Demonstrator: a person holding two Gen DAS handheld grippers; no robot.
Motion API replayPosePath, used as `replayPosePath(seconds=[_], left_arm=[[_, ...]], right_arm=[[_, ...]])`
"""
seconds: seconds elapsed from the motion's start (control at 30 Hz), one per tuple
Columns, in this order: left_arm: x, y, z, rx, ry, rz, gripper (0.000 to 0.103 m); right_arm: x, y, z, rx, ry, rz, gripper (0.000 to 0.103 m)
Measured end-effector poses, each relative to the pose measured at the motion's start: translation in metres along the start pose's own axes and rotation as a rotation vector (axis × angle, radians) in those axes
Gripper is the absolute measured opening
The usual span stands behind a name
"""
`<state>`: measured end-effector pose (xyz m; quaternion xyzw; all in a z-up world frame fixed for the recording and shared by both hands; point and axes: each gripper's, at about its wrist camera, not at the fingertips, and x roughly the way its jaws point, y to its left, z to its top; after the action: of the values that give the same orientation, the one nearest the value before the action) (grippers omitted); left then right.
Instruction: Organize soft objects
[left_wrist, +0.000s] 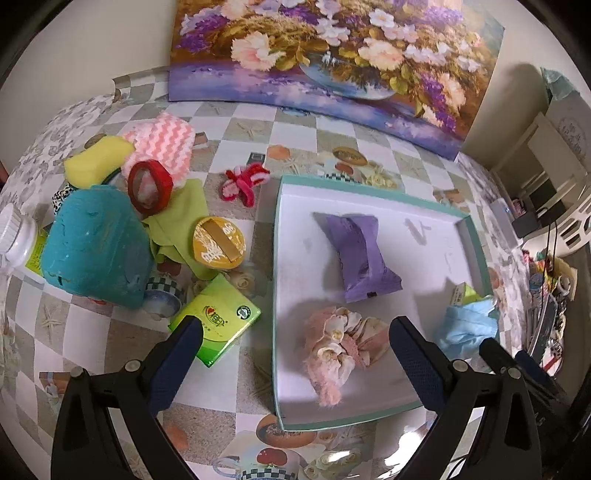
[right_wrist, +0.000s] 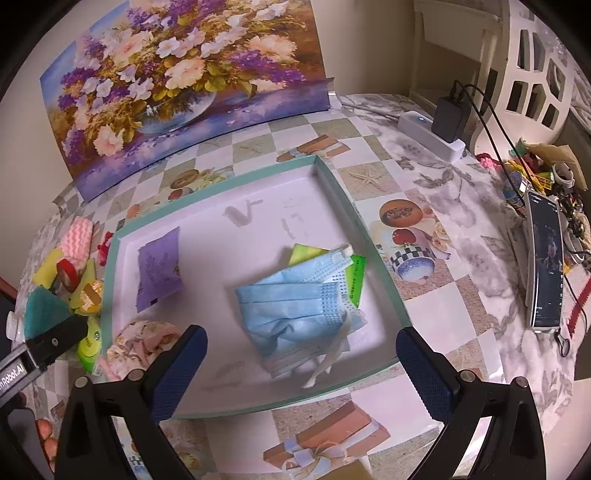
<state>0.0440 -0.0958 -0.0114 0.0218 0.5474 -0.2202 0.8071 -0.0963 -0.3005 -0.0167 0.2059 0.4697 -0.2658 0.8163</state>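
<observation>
Blue mask lay in my tray, left gripper and right gripper both gaped wide, holding nothing.

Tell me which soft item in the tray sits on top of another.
The pale blue pleated face mask, in the white tray with teal rim: it overlaps a green packet. The purple tissue pack and pink fabric scrunchie lie directly on the tray floor.
</observation>
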Motion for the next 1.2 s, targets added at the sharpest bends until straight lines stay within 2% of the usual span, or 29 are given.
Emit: replayPosePath(seconds=[0.17,0.3,0.43,0.6,0.77,1.2], left_arm=[[-0.016,0.006,0.004,-0.011,-0.04,0.0,0.101],[-0.021,0.014,0.005,-0.024,-0.04,0.007,0.101],[-0.02,0.017,0.002,-0.002,-0.002,0.026,0.101],[-0.019,0.02,-0.005,0.035,0.047,0.105,0.101],[-0.029,0.035,-0.006,-0.004,0.04,0.108,0.101],[-0.049,0.078,-0.011,-0.101,0.022,0.113,0.101]], right_arm=[[-0.009,0.015,-0.002,-0.043,-0.018,0.043,0.103],[-0.013,0.032,-0.006,-0.095,-0.02,0.061,0.103],[-0.017,0.051,-0.011,-0.131,-0.021,0.091,0.103],[-0.02,0.073,-0.019,-0.193,-0.014,0.116,0.103],[-0.026,0.096,-0.027,-0.277,-0.023,0.119,0.103],[-0.029,0.127,-0.03,-0.293,0.001,0.174,0.103]])
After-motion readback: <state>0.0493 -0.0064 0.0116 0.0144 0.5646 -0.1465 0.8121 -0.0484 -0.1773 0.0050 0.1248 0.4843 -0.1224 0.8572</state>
